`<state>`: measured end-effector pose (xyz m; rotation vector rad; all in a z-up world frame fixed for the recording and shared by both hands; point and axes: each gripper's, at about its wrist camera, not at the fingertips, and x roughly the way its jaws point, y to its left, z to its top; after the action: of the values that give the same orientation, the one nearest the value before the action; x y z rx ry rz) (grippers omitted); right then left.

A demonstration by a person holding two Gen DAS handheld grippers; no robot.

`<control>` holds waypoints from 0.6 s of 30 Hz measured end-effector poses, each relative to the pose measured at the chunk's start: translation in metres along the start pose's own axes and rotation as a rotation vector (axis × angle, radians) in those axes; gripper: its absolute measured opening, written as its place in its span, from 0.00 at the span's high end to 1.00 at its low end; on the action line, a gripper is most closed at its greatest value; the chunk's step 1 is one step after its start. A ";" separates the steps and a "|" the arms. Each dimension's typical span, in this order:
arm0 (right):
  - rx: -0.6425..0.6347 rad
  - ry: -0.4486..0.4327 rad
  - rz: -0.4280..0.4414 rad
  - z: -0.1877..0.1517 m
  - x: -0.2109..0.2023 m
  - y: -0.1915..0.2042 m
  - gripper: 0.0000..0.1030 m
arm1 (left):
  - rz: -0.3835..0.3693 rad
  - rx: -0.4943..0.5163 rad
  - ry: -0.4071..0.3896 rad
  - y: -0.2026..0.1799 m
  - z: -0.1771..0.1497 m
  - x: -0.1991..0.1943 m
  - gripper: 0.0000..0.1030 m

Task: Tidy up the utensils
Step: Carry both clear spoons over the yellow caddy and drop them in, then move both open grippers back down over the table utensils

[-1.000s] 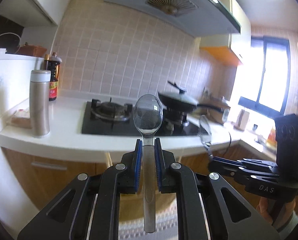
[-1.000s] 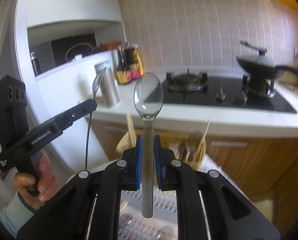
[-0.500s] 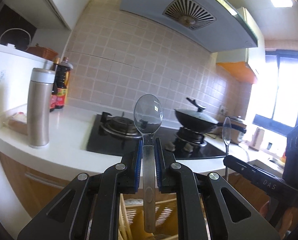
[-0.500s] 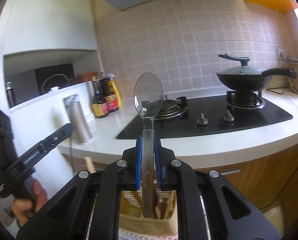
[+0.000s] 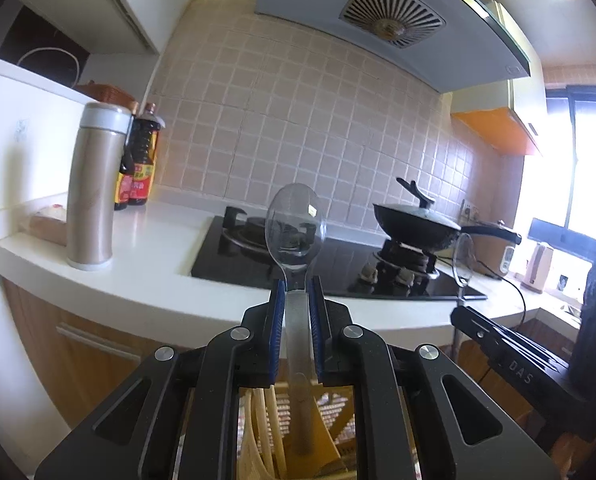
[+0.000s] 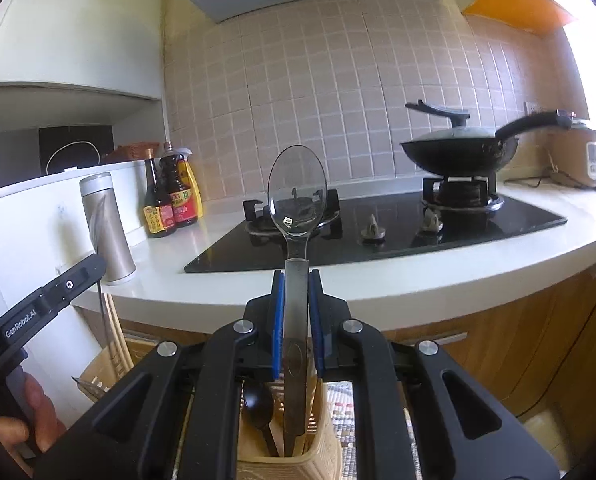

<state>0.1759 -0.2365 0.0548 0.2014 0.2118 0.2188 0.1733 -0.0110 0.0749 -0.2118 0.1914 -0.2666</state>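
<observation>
L gripper (image 5: 296, 300) was clamped on a metal spoon (image 5: 296, 232), blue pads pressing the handle from both sides, bowl up and upright, handle tip hanging down over a beige slotted utensil holder (image 5: 333, 432) w/ pale chopsticks (image 5: 258, 420) standing in it. Couldn't tell if the handle tip touched the holder.

R gripper (image 6: 296, 300) was likewise clamped on a second metal spoon (image 6: 296, 196), bowl up, handle running down between the pads into a beige utensil basket (image 6: 321, 440). A black plastic spoon (image 6: 258, 402) stood in that basket just left of the handle.

In the L wrist view the R gripper showed at right edge w/ its spoon edge-on; in the R wrist view the L gripper showed at lower left, a hand (image 6: 34, 416) wrapped round its grip.

Behind: white countertop (image 6: 377, 276), black gas hob (image 6: 377, 216), lidded wok (image 6: 457, 152) on the right burner, steel thermos (image 5: 94, 188) and sauce bottles (image 6: 170, 196) at left, range hood (image 5: 377, 24) overhead, tiled wall.
</observation>
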 end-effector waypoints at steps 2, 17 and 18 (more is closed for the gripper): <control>0.013 0.002 0.007 -0.004 -0.001 -0.003 0.90 | 0.000 0.006 0.005 0.002 -0.003 -0.004 0.87; 0.036 0.105 0.026 -0.005 -0.073 -0.002 0.67 | -0.028 -0.026 0.038 0.012 0.006 -0.065 0.65; 0.026 0.115 0.019 -0.005 -0.079 0.000 0.67 | -0.035 -0.032 0.041 0.012 0.008 -0.073 0.65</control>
<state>0.0990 -0.2544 0.0651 0.2168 0.3273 0.2465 0.1087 0.0223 0.0911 -0.2418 0.2330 -0.3026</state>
